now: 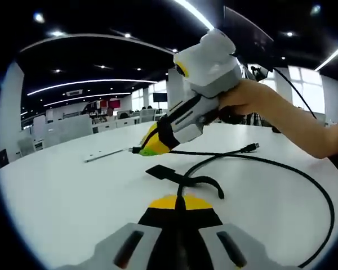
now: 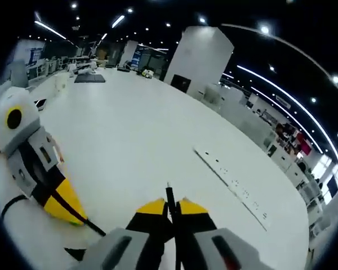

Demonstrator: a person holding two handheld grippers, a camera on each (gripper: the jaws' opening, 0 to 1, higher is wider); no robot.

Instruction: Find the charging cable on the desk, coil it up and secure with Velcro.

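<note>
Both hand-held grippers, left and right, pinch the charging cable, its slack looping toward three o'clock on the bench, ready for coiling.

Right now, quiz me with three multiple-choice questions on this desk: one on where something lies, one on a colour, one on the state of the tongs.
1. Where does the free plug lie?
A. on the white table
B. in a drawer
C. over a chair

2. What colour is the charging cable?
A. white
B. black
C. red

3. How are the left tongs?
A. wide open
B. shut on the charging cable
C. shut on a pen

Answers:
1 A: the plug rests flat on the table.
2 B: the charging cable loops black across the white top.
3 B: their yellow tips pinch the charging cable.
</note>
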